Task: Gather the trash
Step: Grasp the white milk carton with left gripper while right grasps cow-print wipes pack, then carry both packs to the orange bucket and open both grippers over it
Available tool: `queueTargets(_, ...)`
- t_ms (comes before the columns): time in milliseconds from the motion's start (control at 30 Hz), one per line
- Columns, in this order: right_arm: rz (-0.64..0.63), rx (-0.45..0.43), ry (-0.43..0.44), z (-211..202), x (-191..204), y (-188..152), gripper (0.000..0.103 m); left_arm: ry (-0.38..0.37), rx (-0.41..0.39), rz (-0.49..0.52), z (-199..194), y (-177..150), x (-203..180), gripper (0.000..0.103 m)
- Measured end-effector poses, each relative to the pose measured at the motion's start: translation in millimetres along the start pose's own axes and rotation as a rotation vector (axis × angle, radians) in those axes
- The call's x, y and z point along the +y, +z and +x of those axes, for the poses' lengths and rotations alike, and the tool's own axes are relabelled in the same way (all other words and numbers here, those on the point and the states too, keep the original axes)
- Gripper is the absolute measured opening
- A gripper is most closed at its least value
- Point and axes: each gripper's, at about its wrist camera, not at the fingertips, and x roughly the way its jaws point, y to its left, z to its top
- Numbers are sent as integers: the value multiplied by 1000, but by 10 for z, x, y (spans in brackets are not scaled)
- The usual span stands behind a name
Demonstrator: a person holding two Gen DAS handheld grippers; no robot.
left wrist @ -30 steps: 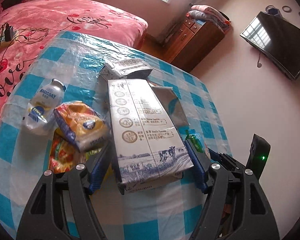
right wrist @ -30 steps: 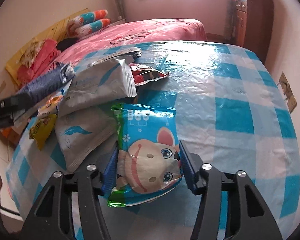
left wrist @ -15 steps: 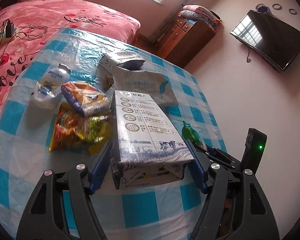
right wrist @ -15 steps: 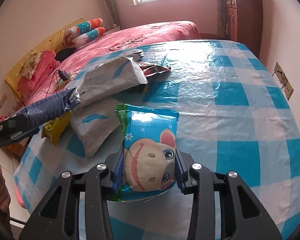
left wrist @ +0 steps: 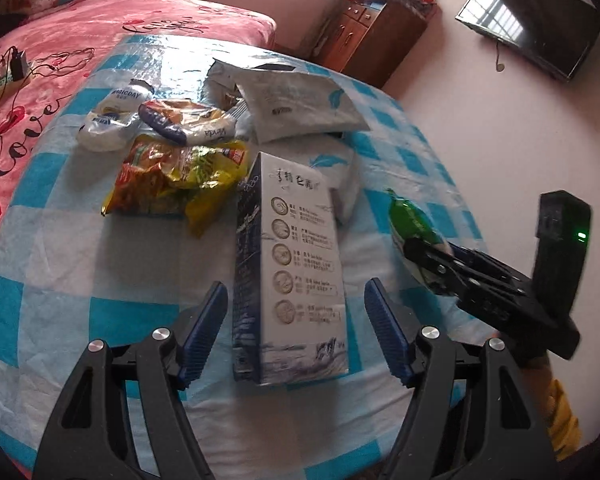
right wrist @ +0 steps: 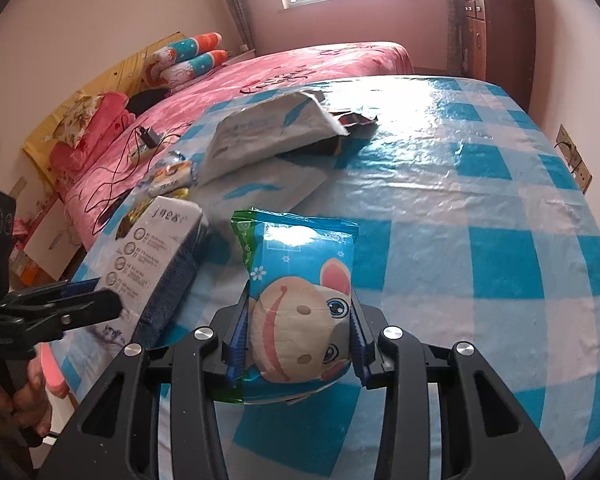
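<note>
Right wrist: gripper (right wrist: 296, 344) squeezes cartoon-printed snack packet (right wrist: 300, 304).

white and blue milk carton (left wrist: 296, 264) lies flat on its side on the checked tablecloth, crumpled yellow snack wrappers (left wrist: 172, 176) just past its far left corner. small white drink bottle (left wrist: 114, 114) lies tipped over beyond those. blue cartoon-face snack pack (right wrist: 300, 300) is puffy, pinched at both sides, sitting off the cloth.

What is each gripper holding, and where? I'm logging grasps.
The right gripper pinches the cartoon snack packet across its lower half. The left gripper is open astride the milk carton, holding nothing.
</note>
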Motion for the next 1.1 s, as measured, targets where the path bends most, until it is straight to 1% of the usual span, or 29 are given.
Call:
queueTargets(133, 1, -1, -7, -33, 12, -29, 42, 28, -9, 18, 73, 28, -42, 72)
queueTargets(300, 6, 0, -10, -51, 6, -53, 42, 99, -21, 81, 198, 79, -179, 72)
queueTargets(333, 7, 0, -9, -54, 9, -56, 42, 115, -21, 93, 224, 90, -199, 71)
queueTargets(367, 6, 1, -8, -57, 17, -58, 42, 129, -21, 101, 240, 90, -207, 64)
queueTargets(433, 4, 0, -8, -65, 28, -60, 42, 144, -26, 111, 252, 96, -210, 63)
queueTargets(533, 8, -6, 3, -96, 67, -67, 42, 142, -35, 109, 236, 86, -192, 62)
queueTargets(633, 9, -8, 17, -118, 115, -61, 42, 134, -56, 85, 164, 60, -144, 62)
queueTargets(767, -1, -10, 35, -138, 208, -45, 42, 106, -89, 53, -28, 26, -55, 62)
queueTargets(900, -17, -3, 67, -132, 368, -11, 42, 97, -132, 34, -247, -5, 12, 62)
queueTargets(1100, -44, 15, 140, -97, 674, 30, 42, 76, -197, -25, -594, -56, 230, 62)
